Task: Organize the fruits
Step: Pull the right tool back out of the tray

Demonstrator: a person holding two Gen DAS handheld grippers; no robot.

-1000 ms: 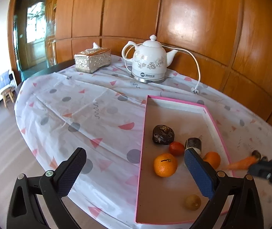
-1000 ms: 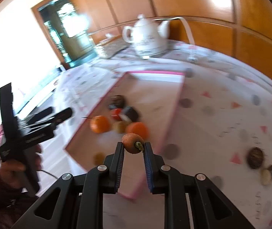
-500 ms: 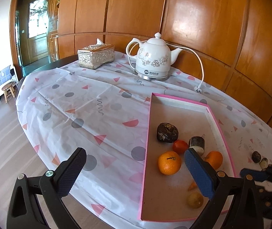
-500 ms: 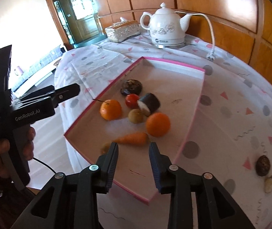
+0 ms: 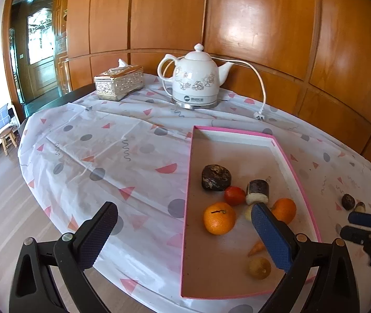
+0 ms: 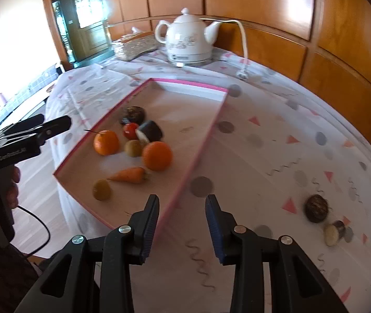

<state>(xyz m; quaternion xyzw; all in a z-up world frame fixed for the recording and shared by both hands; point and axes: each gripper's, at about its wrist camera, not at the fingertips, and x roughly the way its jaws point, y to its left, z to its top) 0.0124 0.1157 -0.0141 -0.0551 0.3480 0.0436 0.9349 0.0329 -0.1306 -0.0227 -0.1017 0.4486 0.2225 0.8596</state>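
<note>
A pink-rimmed tray (image 5: pixel 284 154) (image 6: pixel 185 82) on the table holds several fruits: two oranges (image 5: pixel 219 218) (image 6: pixel 157 155), a red tomato (image 5: pixel 234 195), a dark lump (image 5: pixel 216 177), a dark cylinder piece (image 5: pixel 257 190), two yellowish fruits (image 6: pixel 102 190) and a small carrot (image 6: pixel 129 174) (image 5: pixel 256 247). My right gripper (image 6: pixel 181 225) is open and empty, over the tray's near right rim. A dark round fruit (image 6: pixel 315 208) and a small pale-ended piece (image 6: pixel 333 232) lie on the cloth to its right. My left gripper (image 5: pixel 182 234) is open and empty at the table's edge, left of the tray.
A white electric kettle (image 5: pixel 195 78) with its cord and plug (image 5: pixel 259 116) stands at the back. A silver tissue box (image 5: pixel 119 82) stands left of it. The patterned tablecloth (image 5: pixel 107 151) covers the table. Wood panelling runs behind.
My right gripper let the carrot go into the tray, opened wider and drew back to the right over the tray's rim. The left gripper stayed open, barely moving.
</note>
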